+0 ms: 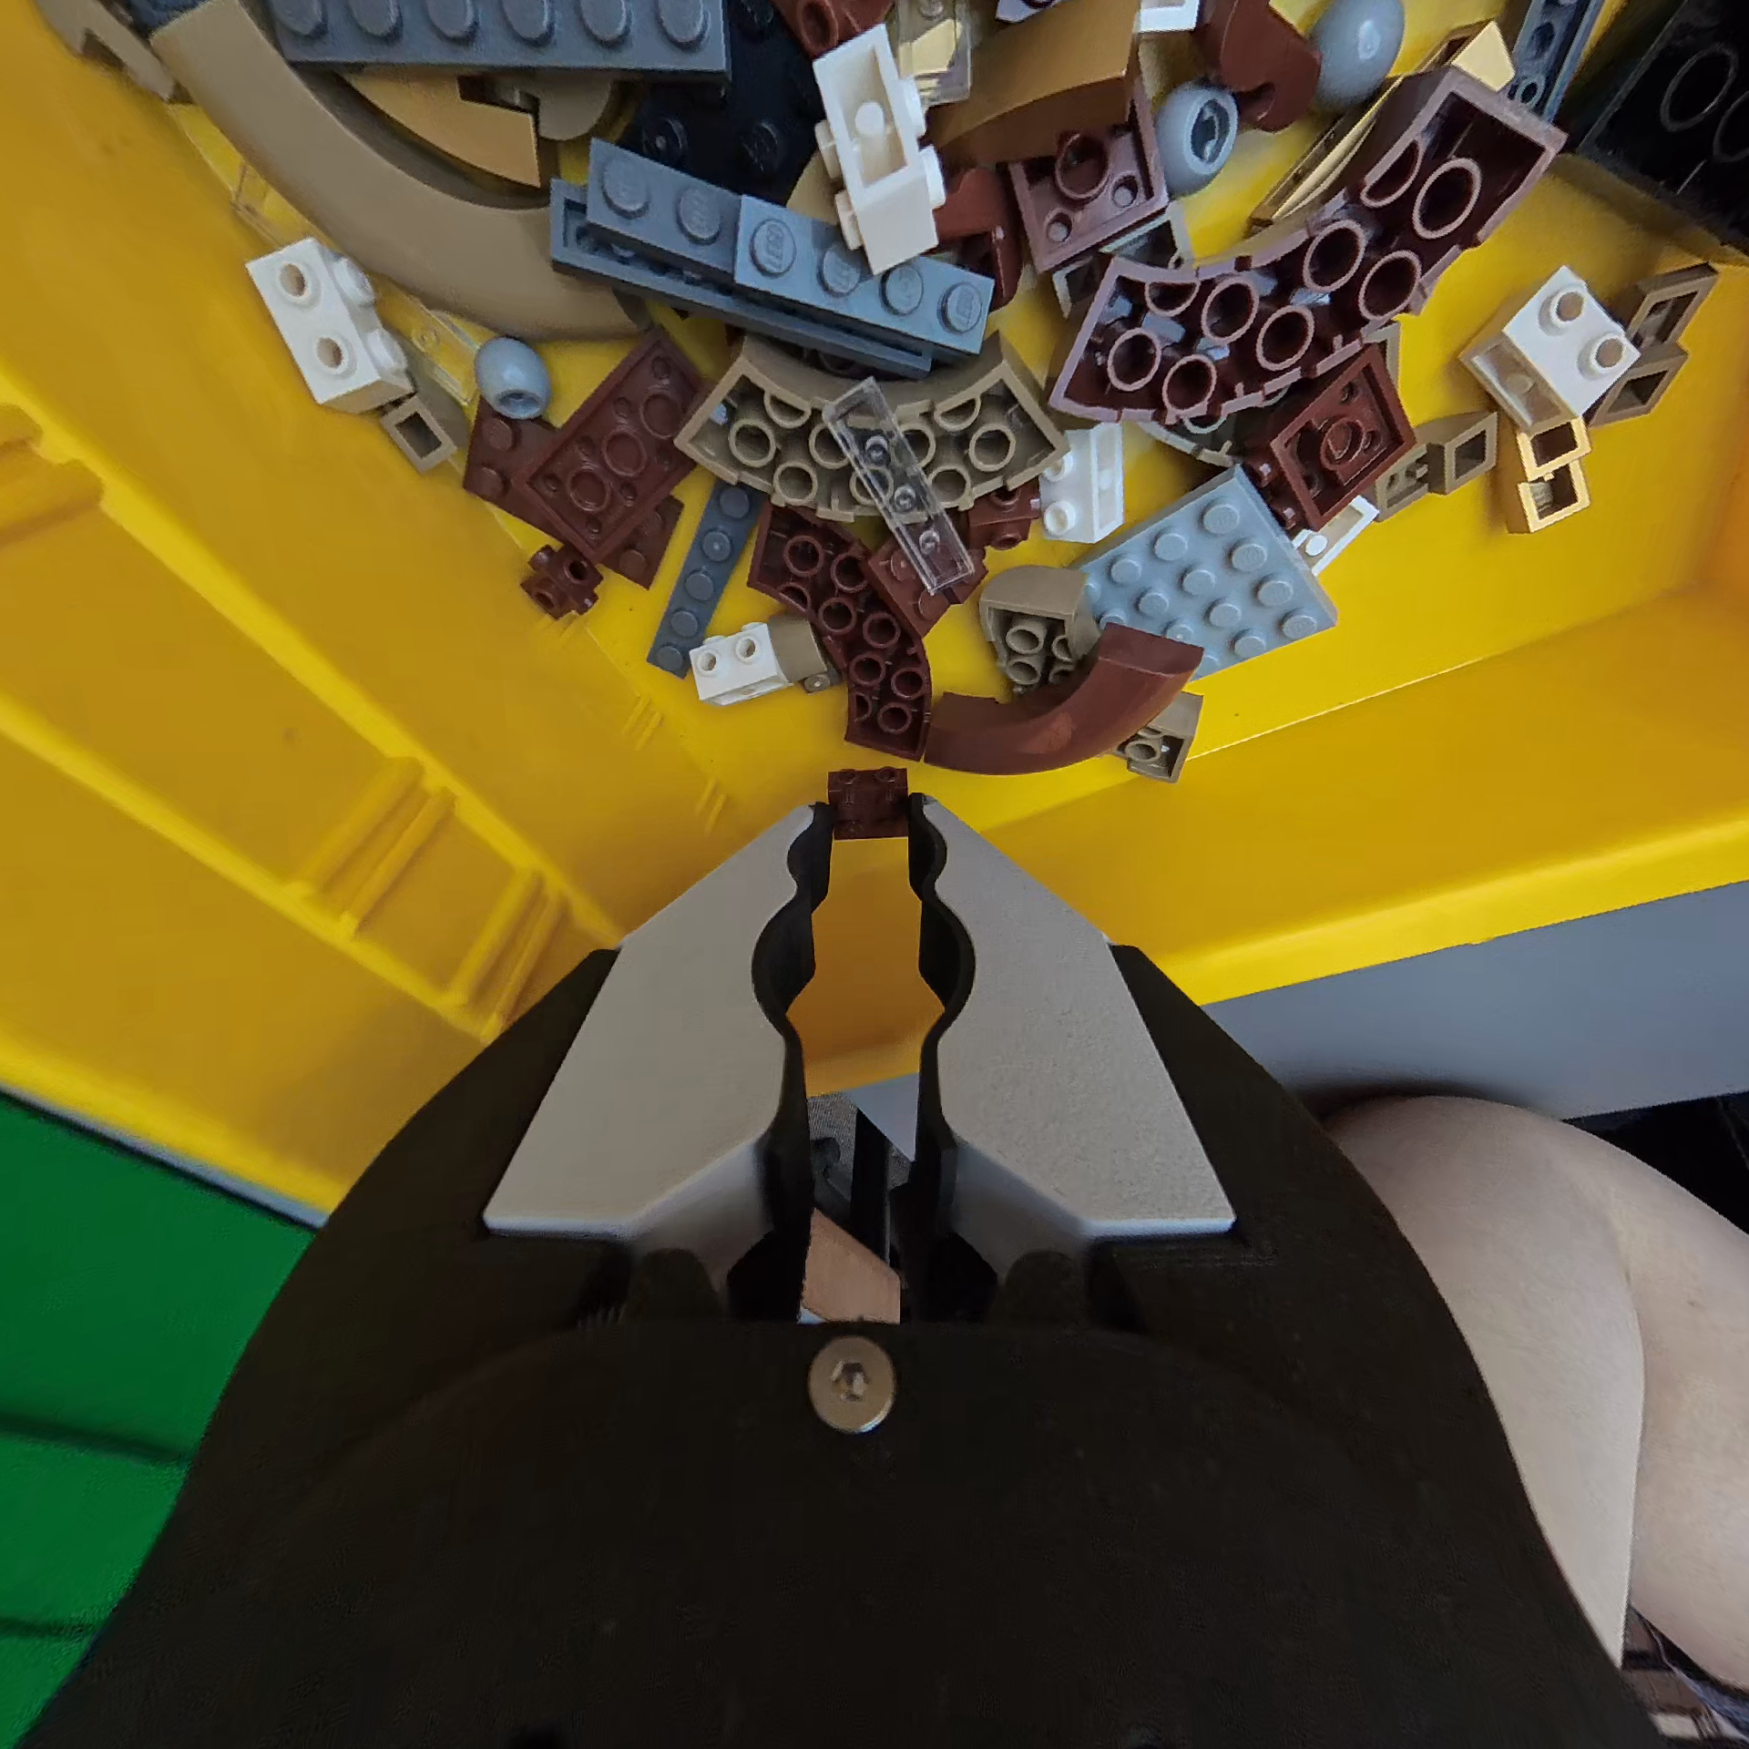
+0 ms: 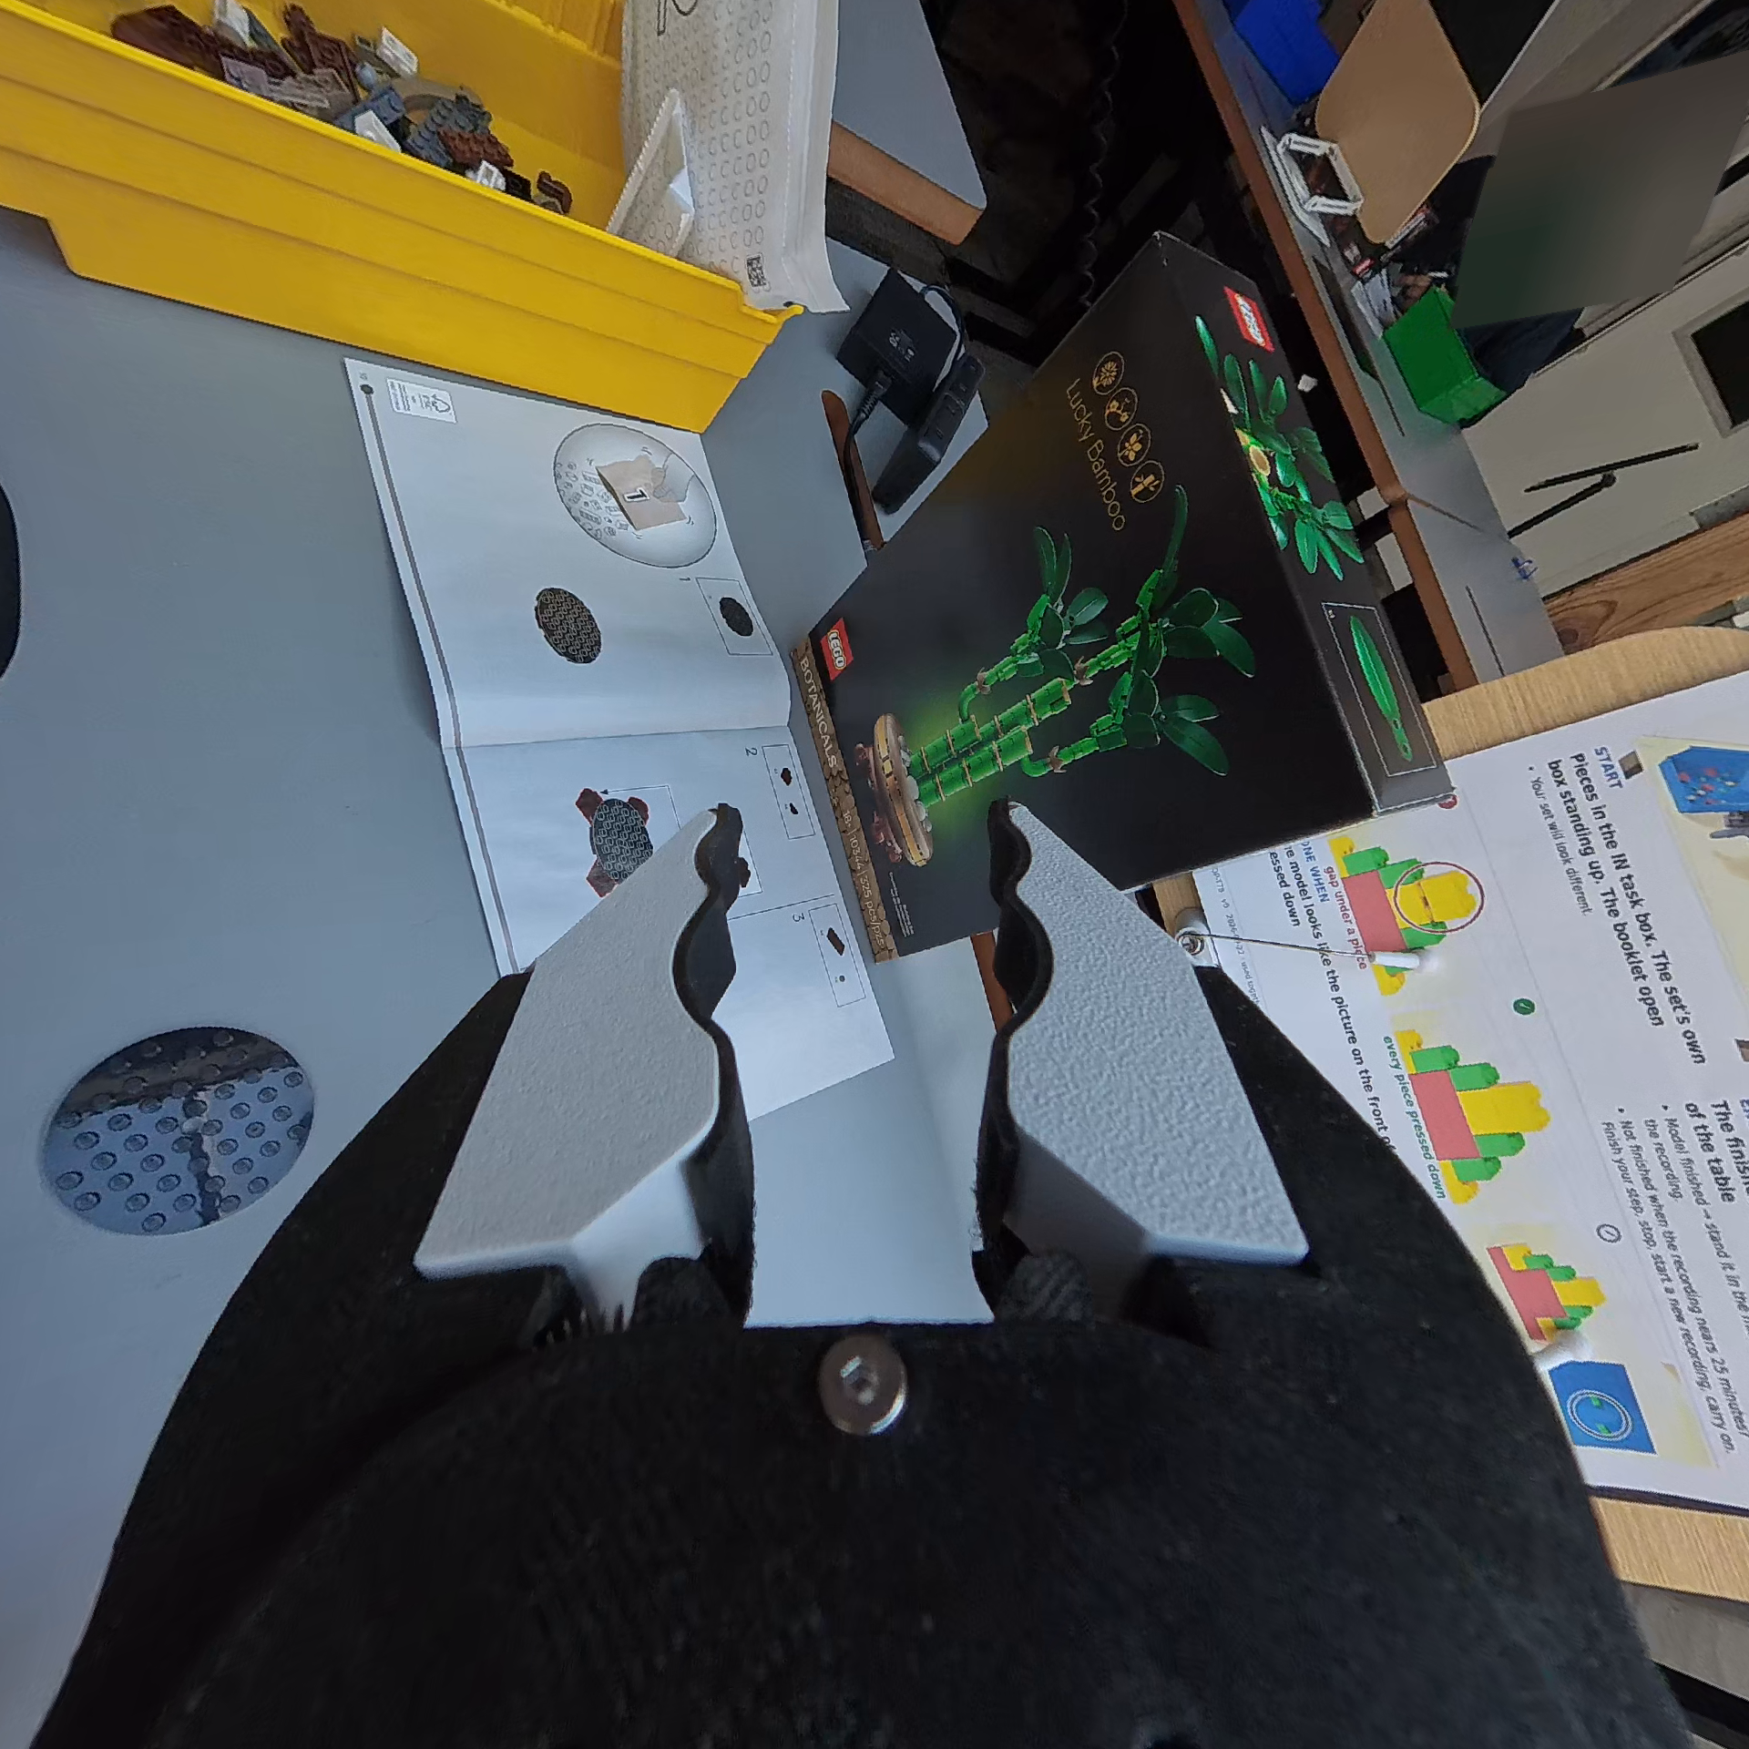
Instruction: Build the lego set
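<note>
The left gripper [image 1: 869, 804] jaws pinch a small brown piece [image 1: 867, 803], seemingly a plate, at frame centre above the yellow bin [image 1: 284, 606]; the right gripper [image 2: 856, 823] jaws are spread, empty, over the booklet [image 2: 606, 681] on the worktop [image 2: 208, 757].

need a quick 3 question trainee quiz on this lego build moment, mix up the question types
1. True or false: the left tool is shut on a small reddish-brown piece.
2. Multiple choice: the round dark studded plate lies
A. inside the yellow bin
B. on the grey table
C. on top of the set box
3. Fill in the missing word: the right tool is ____ and holds nothing, above the open instruction booklet.

Key: 1 true; 2 B; 3 open
</note>
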`<state>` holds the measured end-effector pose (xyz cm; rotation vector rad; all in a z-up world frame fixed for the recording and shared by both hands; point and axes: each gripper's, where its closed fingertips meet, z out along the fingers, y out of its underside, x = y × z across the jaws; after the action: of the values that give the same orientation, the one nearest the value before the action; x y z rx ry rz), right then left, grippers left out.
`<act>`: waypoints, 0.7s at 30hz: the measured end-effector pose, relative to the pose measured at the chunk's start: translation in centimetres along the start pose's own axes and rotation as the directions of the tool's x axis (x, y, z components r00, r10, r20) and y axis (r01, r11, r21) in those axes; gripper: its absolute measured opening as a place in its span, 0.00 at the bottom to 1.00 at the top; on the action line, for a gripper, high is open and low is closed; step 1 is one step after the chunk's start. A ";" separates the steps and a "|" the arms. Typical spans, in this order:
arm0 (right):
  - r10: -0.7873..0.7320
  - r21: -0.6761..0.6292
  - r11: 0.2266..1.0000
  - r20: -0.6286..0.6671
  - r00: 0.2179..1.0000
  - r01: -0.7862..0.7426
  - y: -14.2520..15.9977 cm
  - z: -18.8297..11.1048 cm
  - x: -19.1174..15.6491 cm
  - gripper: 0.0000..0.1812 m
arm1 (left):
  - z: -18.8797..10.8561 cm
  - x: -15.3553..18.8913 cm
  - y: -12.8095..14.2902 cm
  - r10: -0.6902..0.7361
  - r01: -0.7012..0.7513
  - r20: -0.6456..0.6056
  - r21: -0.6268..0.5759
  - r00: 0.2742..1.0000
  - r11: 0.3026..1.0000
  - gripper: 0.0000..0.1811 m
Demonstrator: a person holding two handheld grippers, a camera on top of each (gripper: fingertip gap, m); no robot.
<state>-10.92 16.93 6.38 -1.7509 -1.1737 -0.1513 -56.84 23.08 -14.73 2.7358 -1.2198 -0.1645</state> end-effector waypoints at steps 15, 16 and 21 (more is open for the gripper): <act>-0.018 0.000 1.000 -0.014 1.000 0.018 -0.3 -0.6 -0.1 0.30 | -16.6 17.0 -11.6 0.326 -0.378 0.209 0.669 0.922 0.640 0.08; -0.022 -0.009 1.000 -0.021 1.000 0.022 -0.2 -0.8 0.0 0.30 | -16.2 19.8 -12.7 0.384 -0.408 0.194 0.669 0.903 0.621 0.08; -0.007 -0.034 0.999 -0.126 0.992 0.003 0.9 -3.6 1.7 0.30 | -10.2 29.2 -15.7 0.587 -0.550 0.124 0.541 0.800 0.636 0.08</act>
<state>-7.97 15.25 8.58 -1.7410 -1.0894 -0.2825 -24.38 12.59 -8.69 2.5303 -2.3517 0.4194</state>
